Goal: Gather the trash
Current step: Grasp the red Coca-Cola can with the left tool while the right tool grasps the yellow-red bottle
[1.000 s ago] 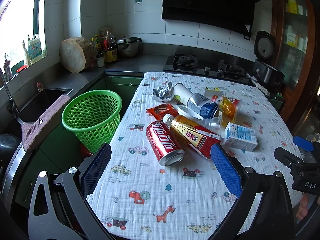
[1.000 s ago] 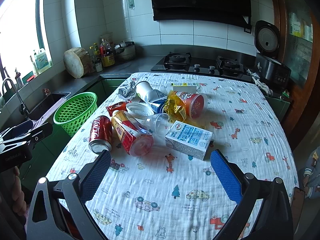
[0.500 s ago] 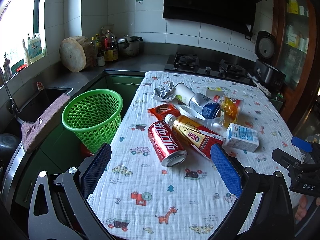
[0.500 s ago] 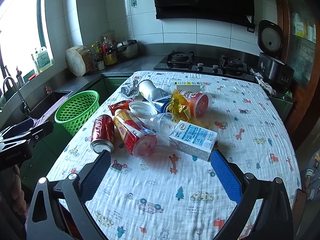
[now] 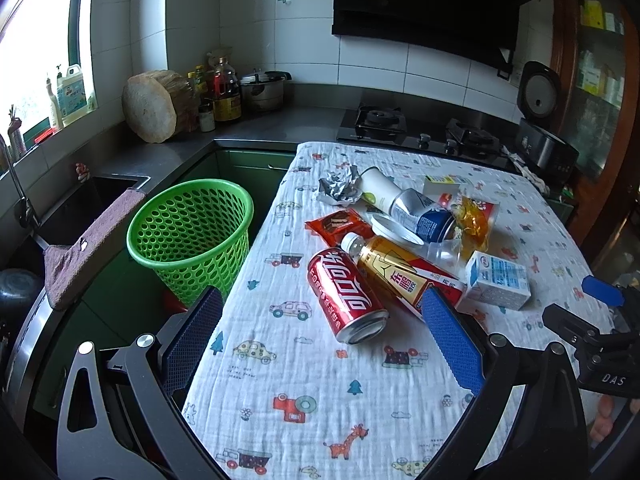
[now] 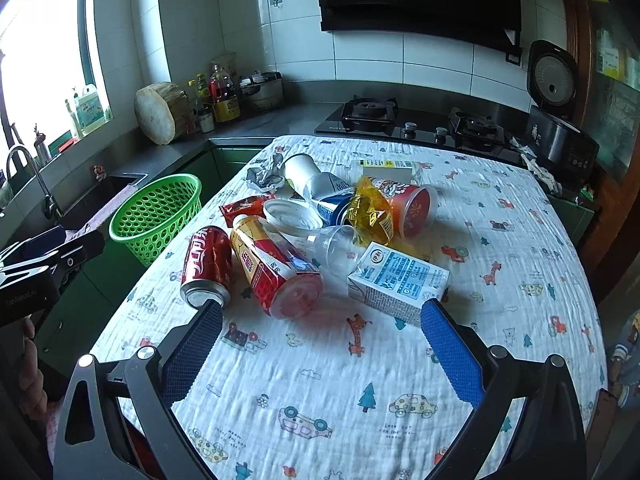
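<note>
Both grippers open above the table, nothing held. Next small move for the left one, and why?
Probably lower the left gripper onto the red soda can: it lies on its side nearest that gripper, between its open fingers in view, and close to the green plastic basket. Nothing rests on it.

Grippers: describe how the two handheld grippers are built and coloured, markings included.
Each gripper is a black frame with triangular cut-outs, silver pivot bolts and two fingers faced with textured blue pads. The left gripper and the right gripper look alike. Seen from the left wrist view, the right one's body carries white "DAS" lettering. No cables show.
</note>
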Demonstrator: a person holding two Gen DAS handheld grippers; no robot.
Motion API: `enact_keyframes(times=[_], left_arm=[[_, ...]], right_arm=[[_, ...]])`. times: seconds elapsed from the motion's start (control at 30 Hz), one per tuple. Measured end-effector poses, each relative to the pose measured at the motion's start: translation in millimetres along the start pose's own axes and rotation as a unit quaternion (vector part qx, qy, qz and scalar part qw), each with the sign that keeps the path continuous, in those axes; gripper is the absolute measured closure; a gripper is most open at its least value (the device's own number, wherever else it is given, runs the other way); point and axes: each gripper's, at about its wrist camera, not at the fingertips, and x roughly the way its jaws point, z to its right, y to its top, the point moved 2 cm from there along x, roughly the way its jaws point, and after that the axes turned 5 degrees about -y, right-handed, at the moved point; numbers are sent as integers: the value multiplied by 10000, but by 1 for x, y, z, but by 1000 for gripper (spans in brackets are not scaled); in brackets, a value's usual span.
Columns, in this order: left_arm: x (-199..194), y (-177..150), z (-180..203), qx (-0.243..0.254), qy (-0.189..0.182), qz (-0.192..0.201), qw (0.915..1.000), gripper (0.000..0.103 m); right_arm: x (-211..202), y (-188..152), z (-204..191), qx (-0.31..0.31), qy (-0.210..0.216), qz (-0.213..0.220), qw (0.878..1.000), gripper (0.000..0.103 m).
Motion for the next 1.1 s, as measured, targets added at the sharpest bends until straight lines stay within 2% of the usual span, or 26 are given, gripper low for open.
enact_keyframes(times=[0.33, 0.4, 0.63, 1.1], left_arm=[[15, 5, -17, -79, 59, -107, 9999, 5], [18, 6, -21, -85, 76, -120, 9999, 5], [34, 9, -35, -160, 103, -257, 9995, 5], [58, 13, -56, -240, 141, -492, 9984, 6]], right_arm=[[34, 17, -25, -414, 328, -199, 9984, 9], [43, 22, -32, -555, 402, -236, 9974, 16], [81, 37, -53, -895, 694, -484, 9924, 22], [165, 54, -82, -1807, 999, -1352, 9691, 25]])
